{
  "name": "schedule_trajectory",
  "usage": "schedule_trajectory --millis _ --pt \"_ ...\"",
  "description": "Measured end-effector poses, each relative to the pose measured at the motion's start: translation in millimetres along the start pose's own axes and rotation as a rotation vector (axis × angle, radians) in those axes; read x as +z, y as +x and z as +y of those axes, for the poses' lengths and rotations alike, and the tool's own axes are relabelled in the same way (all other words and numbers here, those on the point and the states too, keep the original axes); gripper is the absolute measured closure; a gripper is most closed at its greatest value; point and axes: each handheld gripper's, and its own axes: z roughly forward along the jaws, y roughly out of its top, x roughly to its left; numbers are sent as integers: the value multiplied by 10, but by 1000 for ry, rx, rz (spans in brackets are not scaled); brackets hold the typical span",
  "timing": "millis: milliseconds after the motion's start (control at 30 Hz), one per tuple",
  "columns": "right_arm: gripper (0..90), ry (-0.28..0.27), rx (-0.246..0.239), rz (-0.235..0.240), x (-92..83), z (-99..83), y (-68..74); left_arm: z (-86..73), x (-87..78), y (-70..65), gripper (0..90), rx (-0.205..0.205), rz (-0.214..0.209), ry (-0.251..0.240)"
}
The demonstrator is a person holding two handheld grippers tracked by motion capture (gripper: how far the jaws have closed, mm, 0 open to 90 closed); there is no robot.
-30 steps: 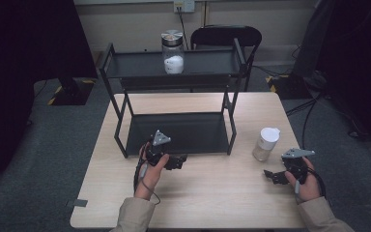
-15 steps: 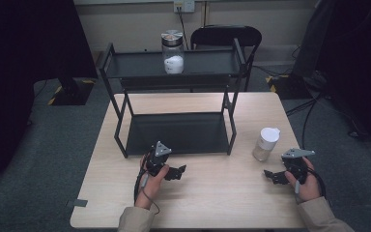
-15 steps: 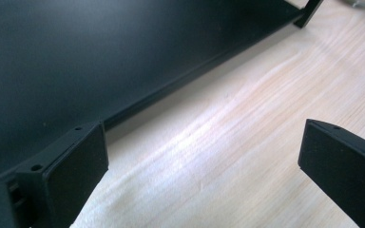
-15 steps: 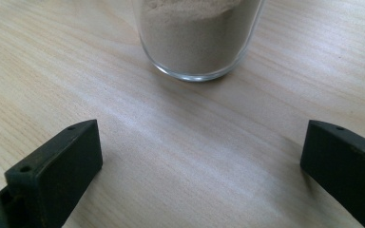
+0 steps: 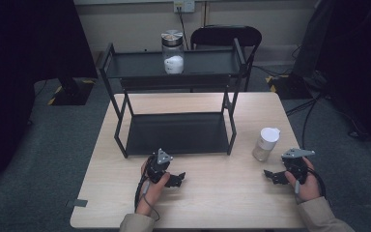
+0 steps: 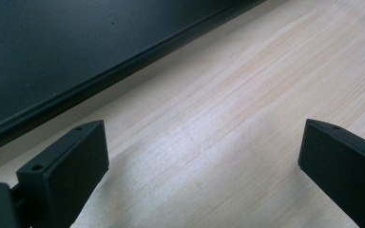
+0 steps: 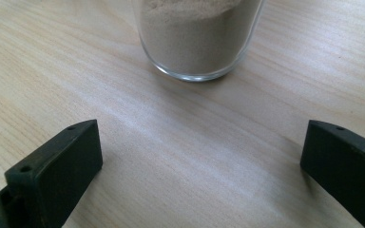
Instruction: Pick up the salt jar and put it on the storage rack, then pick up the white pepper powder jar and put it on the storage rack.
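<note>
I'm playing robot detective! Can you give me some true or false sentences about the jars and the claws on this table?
1. The right claw is squeezing the white-lidded jar. False: it is open, with the jar ahead of it and untouched.
2. A silver-lidded jar stands on the top shelf of the black rack. True.
3. The left claw is open over bare wood. True.
4. The white-lidded jar is empty. False: it holds tan powder.
5. Both jars are on the rack. False: the white-lidded one is on the table.

The room is dim with dark corners; the table is softly lit from above, with pale sheen and faint shadows.
</note>
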Motion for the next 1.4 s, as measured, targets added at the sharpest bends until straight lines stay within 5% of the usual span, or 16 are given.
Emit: schedule_trajectory --millis 233,833,1033,1400 --pt "0 1 0 0 0 2 1 -34 22 -77 16 40 34 32" --pt "28 14 3 -4 15 89 15 -31 22 -47 1 26 22 39" --pt "19 -41 -3 -12 -23 140 44 -31 22 -47 0 28 23 39" --pt "82 -170 66 -5 44 236 11 -31 22 -47 1 27 23 39"
